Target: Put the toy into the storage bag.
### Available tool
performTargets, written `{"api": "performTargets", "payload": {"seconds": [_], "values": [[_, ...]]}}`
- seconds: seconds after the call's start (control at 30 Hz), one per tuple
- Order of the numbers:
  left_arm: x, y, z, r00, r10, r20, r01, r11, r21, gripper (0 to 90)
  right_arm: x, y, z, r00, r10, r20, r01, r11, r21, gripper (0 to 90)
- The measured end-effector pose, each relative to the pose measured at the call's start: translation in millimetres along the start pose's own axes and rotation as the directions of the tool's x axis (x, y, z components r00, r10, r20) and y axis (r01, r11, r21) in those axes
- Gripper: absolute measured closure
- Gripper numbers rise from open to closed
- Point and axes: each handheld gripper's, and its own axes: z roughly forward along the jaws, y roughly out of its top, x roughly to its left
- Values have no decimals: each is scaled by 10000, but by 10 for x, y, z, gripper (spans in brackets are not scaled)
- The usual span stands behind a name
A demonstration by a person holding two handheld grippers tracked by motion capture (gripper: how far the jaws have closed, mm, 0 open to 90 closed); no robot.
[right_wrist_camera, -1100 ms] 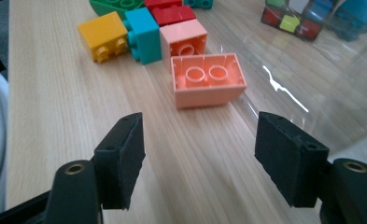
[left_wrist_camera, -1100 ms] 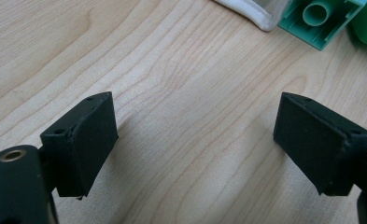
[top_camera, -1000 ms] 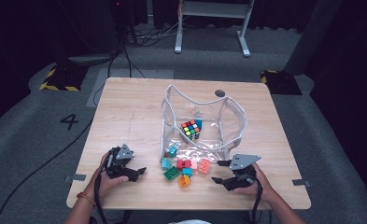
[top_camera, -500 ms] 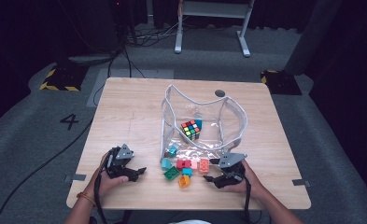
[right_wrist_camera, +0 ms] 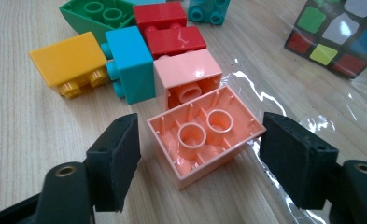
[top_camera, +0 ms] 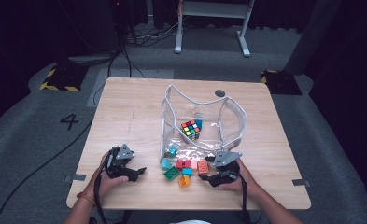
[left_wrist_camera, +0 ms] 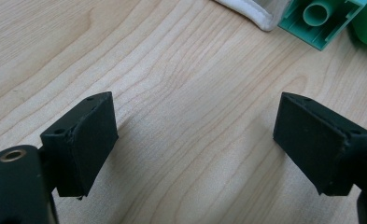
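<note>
My right gripper's [right_wrist_camera: 197, 154] jaws have just been opening and bracket the untouched peach brick [right_wrist_camera: 204, 135] by the bag [top_camera: 204, 116]; left gripper [left_wrist_camera: 195, 140] idles spread; most bricks remain outside.

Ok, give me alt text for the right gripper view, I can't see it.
The right gripper has open jaws on either side of an upturned peach brick on the table, not touching it. Beyond lie yellow, blue and red bricks.

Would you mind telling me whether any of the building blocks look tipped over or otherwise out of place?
Yes: the peach block between the right gripper's open jaws lies upside down, its hollow underside facing up. The yellow block beside it lies on its side, studs pointing sideways.
</note>
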Motion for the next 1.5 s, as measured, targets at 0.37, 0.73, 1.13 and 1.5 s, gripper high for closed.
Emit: {"api": "performTargets", "payload": {"seconds": [0.37,0.73,1.13,1.5], "values": [[0,0,0,10000,1,0,-1,10000,-2,137,-7,-17,11,9993,-371,-100,372,9992,169,360],[0,0,0,10000,0,2,0,10000,0,137,27,-6,31,9992,1,-402,3,10000,95,307],[0,0,0,10000,-5,4,5,10000,-1,137,33,7,55,9987,54,-502,-50,10000,66,421],[0,0,0,10000,-2,4,2,10000,0,137,-51,-82,-133,9995,-31,-328,24,9997,-223,430]]}}
